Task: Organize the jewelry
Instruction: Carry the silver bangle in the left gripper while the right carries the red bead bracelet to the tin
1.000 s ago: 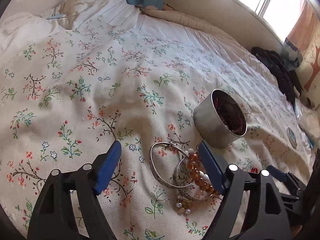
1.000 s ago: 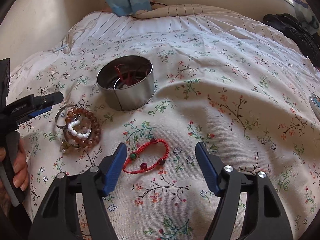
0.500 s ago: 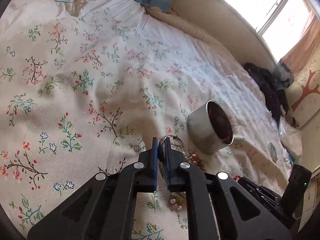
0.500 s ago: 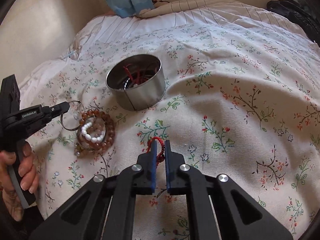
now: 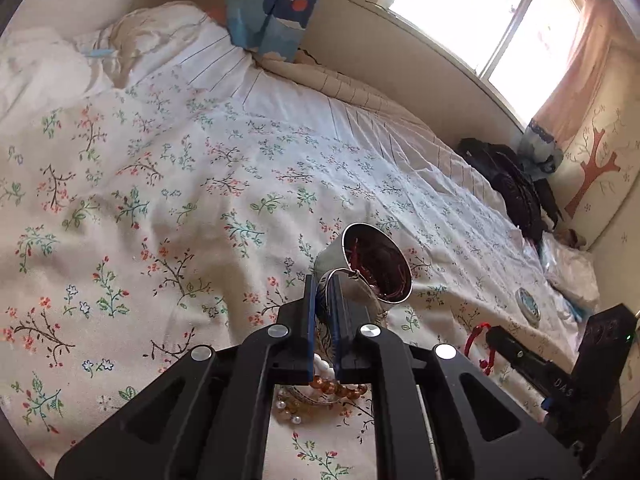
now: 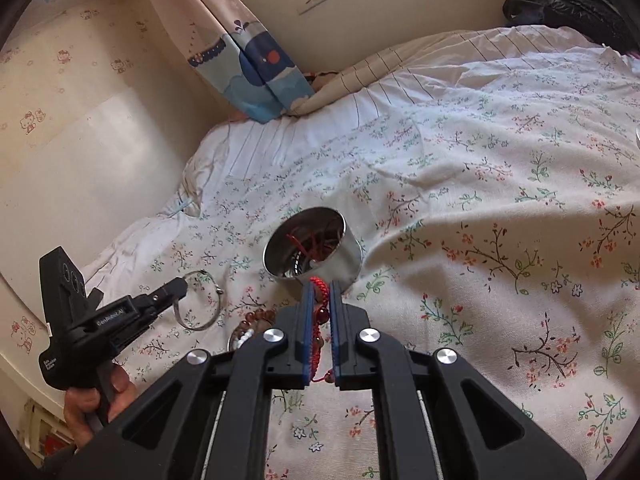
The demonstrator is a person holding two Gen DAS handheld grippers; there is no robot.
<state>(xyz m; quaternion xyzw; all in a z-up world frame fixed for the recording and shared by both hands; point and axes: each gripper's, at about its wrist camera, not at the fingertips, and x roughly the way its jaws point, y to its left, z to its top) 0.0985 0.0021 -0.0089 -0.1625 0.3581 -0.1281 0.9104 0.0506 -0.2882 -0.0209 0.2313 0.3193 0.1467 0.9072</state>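
At lower centre, the left gripper (image 5: 323, 288) pinches a silver bangle (image 6: 199, 300); the right gripper (image 6: 320, 294) clamps a red cord bracelet (image 6: 319, 285); mid-frame, the steel tin (image 6: 316, 246) holds red cords

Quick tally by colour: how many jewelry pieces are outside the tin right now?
Silver: 1, bangle in left gripper
Red: 1, cord bracelet in right gripper
Amber-brown: 1, bead bracelet on bed
White: 1, pearl bracelet on bed
Total: 4 visible; others may hide under the grippers.
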